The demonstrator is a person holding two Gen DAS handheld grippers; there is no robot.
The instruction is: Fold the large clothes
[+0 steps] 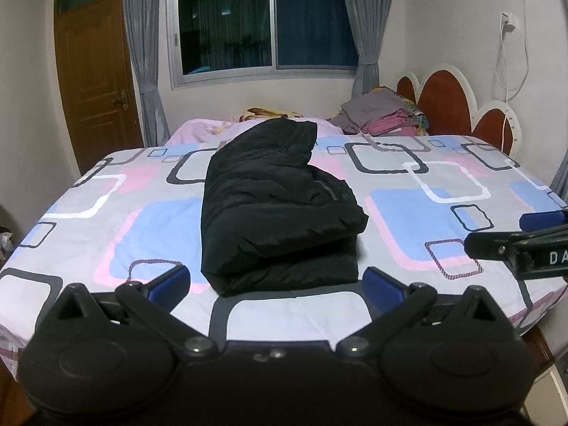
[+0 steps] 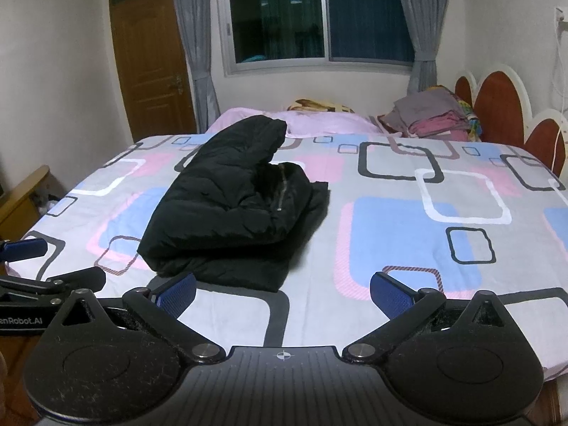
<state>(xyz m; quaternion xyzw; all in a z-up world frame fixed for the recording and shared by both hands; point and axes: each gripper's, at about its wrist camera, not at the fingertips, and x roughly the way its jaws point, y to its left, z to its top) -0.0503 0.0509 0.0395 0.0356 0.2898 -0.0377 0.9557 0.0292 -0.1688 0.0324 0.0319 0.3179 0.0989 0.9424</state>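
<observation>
A black padded jacket (image 1: 273,209) lies folded into a thick bundle on the bed, its hood end toward the window. It also shows in the right wrist view (image 2: 230,206), left of centre. My left gripper (image 1: 277,284) is open and empty, just in front of the bundle's near edge. My right gripper (image 2: 282,293) is open and empty, near the bundle's near right corner. The right gripper's fingers (image 1: 511,245) show at the right edge of the left wrist view. The left gripper's fingers (image 2: 53,277) show at the left edge of the right wrist view.
The bed has a sheet (image 1: 426,213) with blue, pink and grey squares. A pile of folded clothes (image 1: 383,115) lies at the far right by the red headboard (image 1: 447,103). A pink blanket (image 2: 319,122) lies at the far side. A wooden door (image 1: 96,81) stands at the left.
</observation>
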